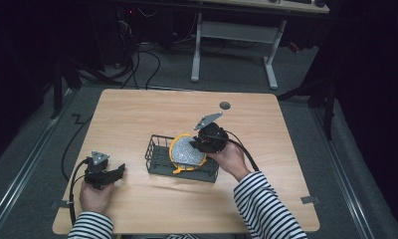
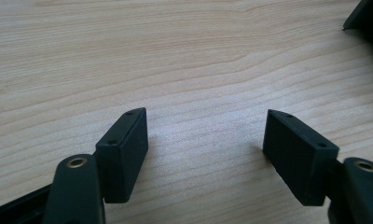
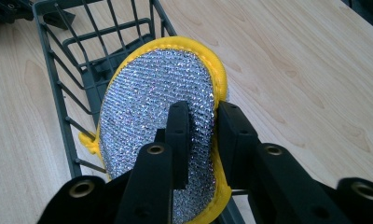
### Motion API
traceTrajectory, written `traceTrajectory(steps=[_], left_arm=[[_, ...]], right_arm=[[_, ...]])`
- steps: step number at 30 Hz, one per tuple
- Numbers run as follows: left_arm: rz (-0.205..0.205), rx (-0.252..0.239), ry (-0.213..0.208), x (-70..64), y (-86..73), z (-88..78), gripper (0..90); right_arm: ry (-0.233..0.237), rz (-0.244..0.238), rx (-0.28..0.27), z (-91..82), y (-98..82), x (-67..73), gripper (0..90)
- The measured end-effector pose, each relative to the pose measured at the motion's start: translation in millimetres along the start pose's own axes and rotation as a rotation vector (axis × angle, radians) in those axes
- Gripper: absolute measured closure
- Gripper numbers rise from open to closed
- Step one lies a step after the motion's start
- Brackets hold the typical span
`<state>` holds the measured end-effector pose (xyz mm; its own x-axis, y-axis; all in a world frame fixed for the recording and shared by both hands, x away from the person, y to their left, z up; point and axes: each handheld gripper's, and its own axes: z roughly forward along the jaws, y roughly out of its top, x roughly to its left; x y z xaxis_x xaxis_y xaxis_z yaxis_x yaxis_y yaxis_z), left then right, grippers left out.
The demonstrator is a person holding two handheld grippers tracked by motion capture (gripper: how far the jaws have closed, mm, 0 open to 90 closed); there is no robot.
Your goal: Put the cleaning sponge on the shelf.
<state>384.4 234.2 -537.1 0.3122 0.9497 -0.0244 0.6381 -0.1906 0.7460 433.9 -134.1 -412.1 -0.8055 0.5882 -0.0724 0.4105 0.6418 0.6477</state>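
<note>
The oval scouring pad, silver mesh with a yellow rim, stands on edge at the centre of the high view, its long axis running from lower centre toward the upper middle of the right gripper view. It sits at the right end of the dark wire basket. The right gripper has its jaws pinching the pad's edge, one on the silver face, one behind. The left gripper, at the lower left of the high view, rests low over the bare desk with jaws spread wide, holding nothing, well apart from the basket.
</note>
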Motion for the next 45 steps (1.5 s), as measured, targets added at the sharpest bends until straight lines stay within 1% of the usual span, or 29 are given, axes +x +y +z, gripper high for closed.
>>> traceTrajectory(steps=[2, 5, 6, 8, 9, 12, 13, 19, 21, 28, 30, 31, 33, 35, 36, 38, 40, 42, 43, 44, 45], left_arm=[[0.001, 0.000, 0.001, -0.1, 0.0, 0.0, 31.3], [0.000, 0.000, 0.000, 0.1, 0.0, 0.0, 31.3], [0.000, -0.001, 0.000, 0.0, 0.0, 0.0, 31.3], [-0.001, -0.002, 0.001, 0.0, 0.0, 0.1, 31.3], [-0.001, -0.002, 0.001, 0.0, 0.0, 0.1, 31.4], [0.000, -0.001, 0.001, 0.0, 0.0, 0.1, 31.4], [0.001, 0.000, 0.000, 0.0, 0.0, 0.0, 31.4], [0.001, 0.000, 0.000, 0.0, 0.0, 0.0, 31.3], [0.000, 0.000, 0.000, 0.0, 0.0, 0.0, 31.4], [0.005, 0.002, 0.003, -0.3, 0.1, 0.1, 31.4], [0.005, 0.002, 0.004, -0.4, 0.1, 0.1, 31.3], [0.005, 0.002, 0.004, -0.4, 0.1, 0.1, 31.3], [0.006, 0.003, 0.005, -0.6, 0.2, 0.2, 31.4], [0.007, 0.003, 0.006, -0.8, 0.1, 0.2, 31.3], [0.007, 0.003, 0.006, -0.8, 0.1, 0.2, 31.3], [0.008, 0.003, 0.007, -0.8, 0.2, 0.2, 31.3], [0.008, 0.003, 0.006, -0.9, 0.1, 0.2, 31.3], [0.008, 0.003, 0.007, -0.9, 0.2, 0.2, 31.2], [0.008, 0.004, 0.008, -1.0, 0.2, 0.1, 31.2], [0.009, 0.005, 0.008, -0.9, 0.2, 0.1, 31.3], [0.008, 0.004, 0.008, -1.0, 0.2, 0.1, 31.2]], right_arm=[[-0.005, 0.004, -0.002, -0.9, -0.1, -1.7, 65.6], [-0.020, 0.031, -0.026, -4.9, -0.7, -4.1, 53.6], [-0.020, 0.047, -0.042, -7.4, -1.2, -4.9, 51.1], [-0.025, 0.066, -0.077, -14.5, -2.8, -7.6, 48.9], [-0.027, 0.082, -0.093, -19.7, -4.5, -9.9, 48.4], [-0.044, 0.114, -0.122, -30.5, -10.7, -16.3, 48.5], [-0.059, 0.129, -0.125, -35.2, -14.4, -19.6, 48.5], [-0.109, 0.188, -0.157, -57.9, -34.6, -33.1, 49.0], [-0.118, 0.211, -0.173, -65.3, -43.6, -37.7, 49.1], [-0.167, 0.290, -0.184, -82.6, -78.8, -49.6, 49.7], [-0.172, 0.319, -0.203, -87.0, -88.8, -52.4, 49.7], [-0.176, 0.331, -0.197, -89.0, -92.9, -53.6, 49.6], [-0.186, 0.342, -0.198, -92.4, -100.0, -55.5, 49.8], [-0.188, 0.360, -0.216, -95.6, -107.0, -57.0, 49.9], [-0.187, 0.369, -0.212, -96.4, -110.4, -57.3, 49.8], [-0.202, 0.361, -0.195, -96.8, -116.2, -57.3, 49.9], [-0.206, 0.374, -0.201, -97.0, -123.1, -57.1, 49.9], [-0.207, 0.389, -0.190, -95.1, -131.1, -57.1, 49.9], [-0.204, 0.397, -0.197, -93.5, -136.4, -57.0, 49.9], [-0.199, 0.411, -0.191, -91.1, -141.5, -57.0, 49.7], [-0.205, 0.418, -0.186, -88.6, -146.9, -56.4, 49.7]])
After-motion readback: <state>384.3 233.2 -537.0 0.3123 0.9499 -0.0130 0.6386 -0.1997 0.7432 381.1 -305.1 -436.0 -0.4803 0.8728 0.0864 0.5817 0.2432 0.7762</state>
